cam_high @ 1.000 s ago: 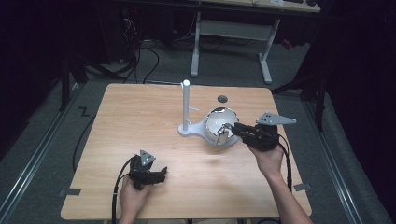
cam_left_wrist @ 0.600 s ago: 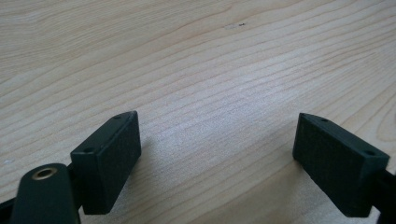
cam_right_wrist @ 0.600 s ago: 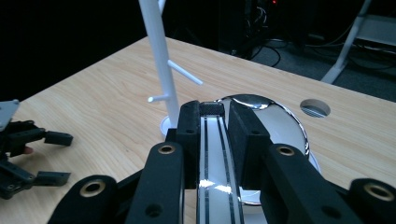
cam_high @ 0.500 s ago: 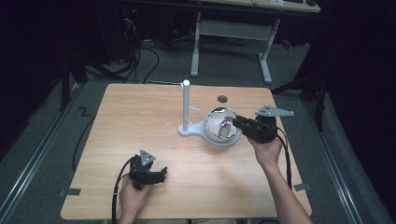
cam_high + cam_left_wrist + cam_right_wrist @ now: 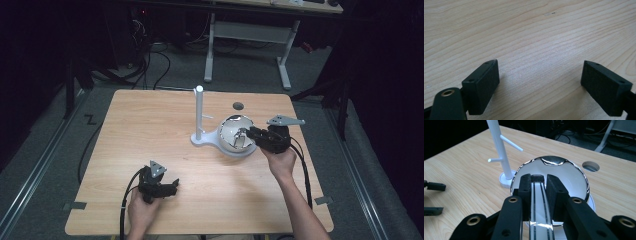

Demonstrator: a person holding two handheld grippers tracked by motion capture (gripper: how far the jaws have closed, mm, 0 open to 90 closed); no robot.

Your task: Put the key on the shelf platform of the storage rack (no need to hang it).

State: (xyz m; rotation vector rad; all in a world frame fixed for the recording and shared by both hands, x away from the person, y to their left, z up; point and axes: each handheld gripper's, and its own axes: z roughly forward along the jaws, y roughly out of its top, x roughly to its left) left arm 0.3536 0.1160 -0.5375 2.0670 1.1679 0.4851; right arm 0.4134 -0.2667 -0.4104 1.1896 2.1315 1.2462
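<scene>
While my right tool [image 5: 537,185] stays clamped on the shiny cup's [image 5: 236,135] handle [image 5: 539,205] at frame centre to steady it beside the white stand [image 5: 199,116], my left tool [image 5: 540,75] waits. Its jaws rest apart, empty, on the counter [image 5: 150,130] at lower left.

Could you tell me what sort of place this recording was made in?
Probably a lab or workshop rather than a home: a bare wooden table with a cable hole, loose cables on a grey carpeted floor, and a white-legged workbench behind, all in a darkened room.
</scene>
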